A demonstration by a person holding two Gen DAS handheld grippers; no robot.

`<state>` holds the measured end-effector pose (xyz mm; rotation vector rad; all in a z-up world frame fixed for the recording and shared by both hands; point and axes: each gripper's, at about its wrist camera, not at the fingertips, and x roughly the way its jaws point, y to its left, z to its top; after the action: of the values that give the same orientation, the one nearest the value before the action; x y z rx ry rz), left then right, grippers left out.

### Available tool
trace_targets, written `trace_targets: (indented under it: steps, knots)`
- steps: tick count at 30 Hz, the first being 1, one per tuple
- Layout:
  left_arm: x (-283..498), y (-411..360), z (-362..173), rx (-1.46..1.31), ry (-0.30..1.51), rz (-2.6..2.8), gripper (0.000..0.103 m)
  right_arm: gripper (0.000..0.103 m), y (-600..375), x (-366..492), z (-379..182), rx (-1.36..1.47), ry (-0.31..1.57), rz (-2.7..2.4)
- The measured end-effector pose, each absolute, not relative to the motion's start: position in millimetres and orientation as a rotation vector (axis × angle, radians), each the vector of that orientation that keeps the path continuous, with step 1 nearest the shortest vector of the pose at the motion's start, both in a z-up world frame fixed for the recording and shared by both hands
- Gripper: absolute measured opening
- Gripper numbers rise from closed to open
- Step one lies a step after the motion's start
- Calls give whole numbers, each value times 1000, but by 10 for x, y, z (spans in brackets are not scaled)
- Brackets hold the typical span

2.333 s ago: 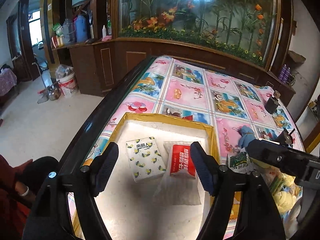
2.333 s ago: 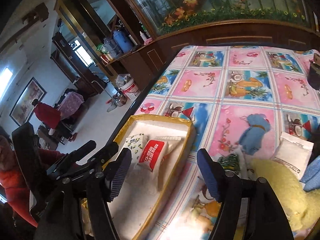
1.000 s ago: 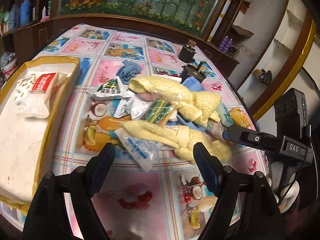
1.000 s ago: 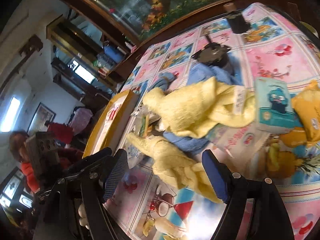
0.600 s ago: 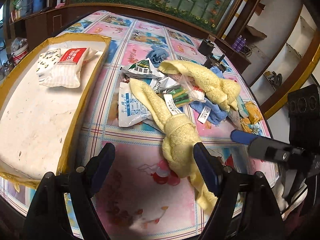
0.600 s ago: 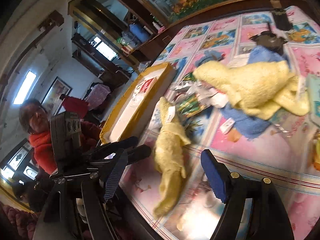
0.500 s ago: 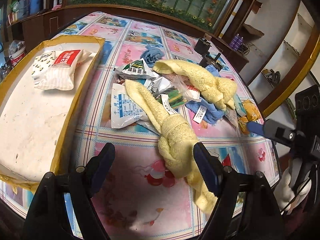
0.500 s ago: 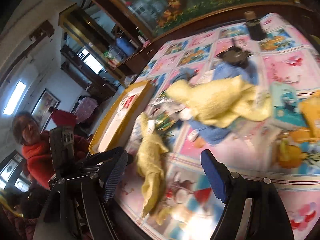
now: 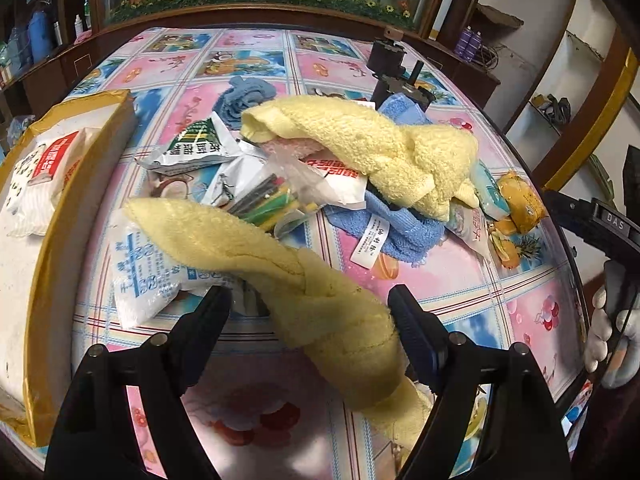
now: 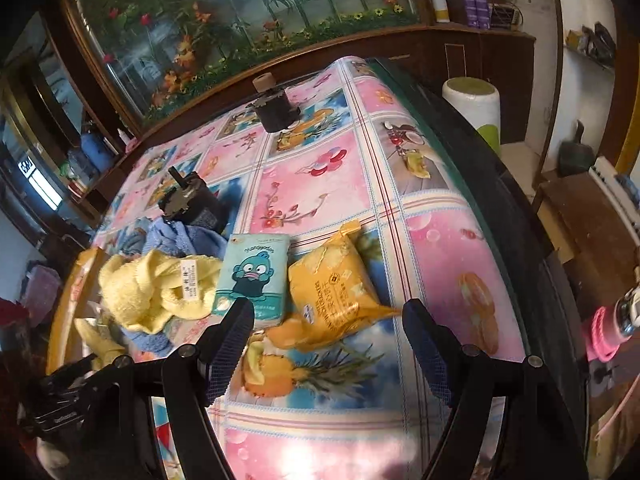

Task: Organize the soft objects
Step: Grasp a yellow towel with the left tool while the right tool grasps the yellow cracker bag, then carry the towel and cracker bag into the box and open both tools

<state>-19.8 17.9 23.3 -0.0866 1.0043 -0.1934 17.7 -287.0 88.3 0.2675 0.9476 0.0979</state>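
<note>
- While my left hand-held gripper (image 9: 308,314) gapes around the yellow towel (image 9: 296,280), nothing is clamped.
- My right hand-held gripper (image 10: 328,332) stands open, orange packet (image 10: 332,292) at twelve o'clock.

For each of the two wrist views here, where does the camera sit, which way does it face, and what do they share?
Left wrist: behind the open left gripper, over the long yellow terry towel, facing the clutter pile; a gloved hand shows at right.
Right wrist: behind the open right gripper, facing the orange plastic packet and teal cartoon tissue pack.
Shared: the crumpled yellow towel.
</note>
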Motion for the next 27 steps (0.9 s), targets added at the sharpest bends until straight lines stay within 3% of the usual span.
trace_targets:
  steps: [6,8,9,10,11,12,13,20,27]
  knots:
    - [-205,-104,134,1,1023,-210,84,79,-2542,424,677,-5,995,56]
    - [-207,-181,125,26,1005,-221,84,76,-2470,457,637,-56,1000,58]
    - [-218,-207,118,37,994,-225,84,67,-2455,460,624,-62,1004,63]
    - [-238,-217,120,45,981,-230,79,52,-2450,452,622,-54,1007,67]
    - [-262,-207,137,47,967,-240,58,52,-2457,441,616,-41,1019,76]
    - [-279,-189,159,39,962,-269,46,51,-2469,421,620,-26,1023,84]
    - [-280,-160,173,4,976,-308,43,51,-2480,388,630,-17,1022,89]
    - [-524,181,403,-189,947,-436,43,50,-2603,50,862,60,984,82]
    - [-835,779,909,-301,807,-447,43,50,-2266,-238,1381,95,892,204]
